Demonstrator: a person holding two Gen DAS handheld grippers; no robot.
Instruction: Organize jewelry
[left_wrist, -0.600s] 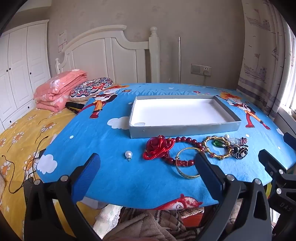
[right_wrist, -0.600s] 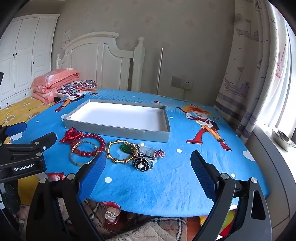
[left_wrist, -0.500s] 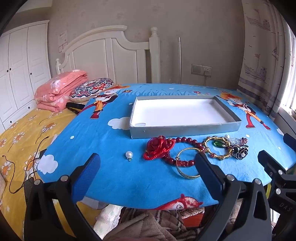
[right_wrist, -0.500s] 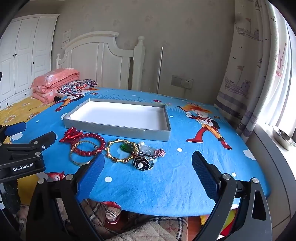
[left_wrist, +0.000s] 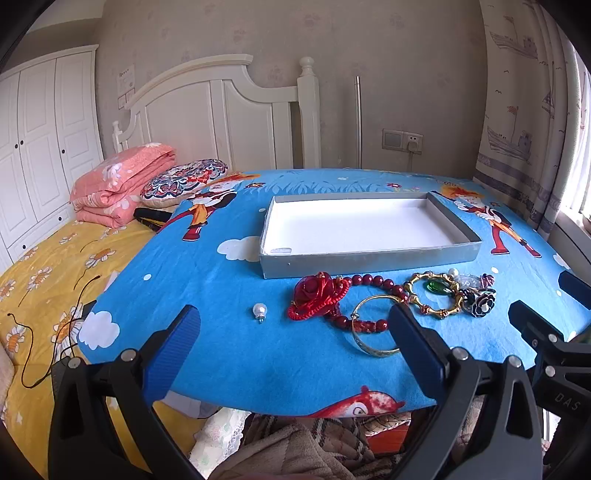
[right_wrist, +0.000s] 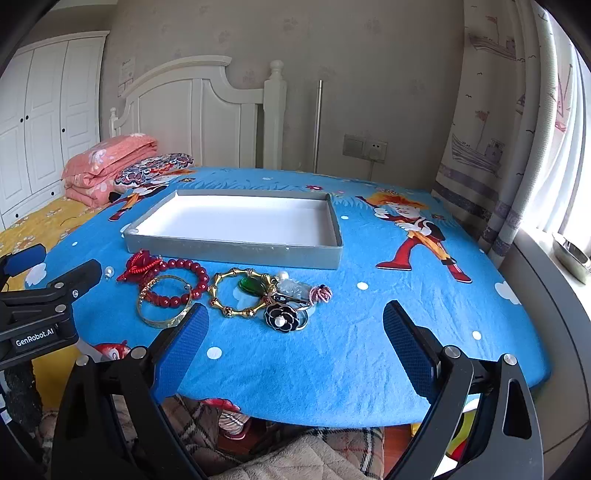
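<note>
A jewelry cluster is noted on the blue cartoon-print desk (left_wrist: 229, 354), just near of a shallow grey tray (left_wrist: 369, 254) with a white floor: a red rose ornament (left_wrist: 314, 291), red bead bracelet (right_wrist: 184, 280), plain gold bangle (right_wrist: 162, 314), gold bamboo-link bangle (right_wrist: 240, 295), green stone (right_wrist: 249, 286) and black flower brooch (right_wrist: 282, 314). A single pearl (left_wrist: 259, 312) lies apart to the left. The left hand-held gripper (left_wrist: 291, 343) and right hand-held gripper (right_wrist: 295, 339) are both held released, near of the cluster, nothing grasped.

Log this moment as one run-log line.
left gripper: open, empty | right gripper: open, empty | tray: empty | jewelry: all on tablecloth
</note>
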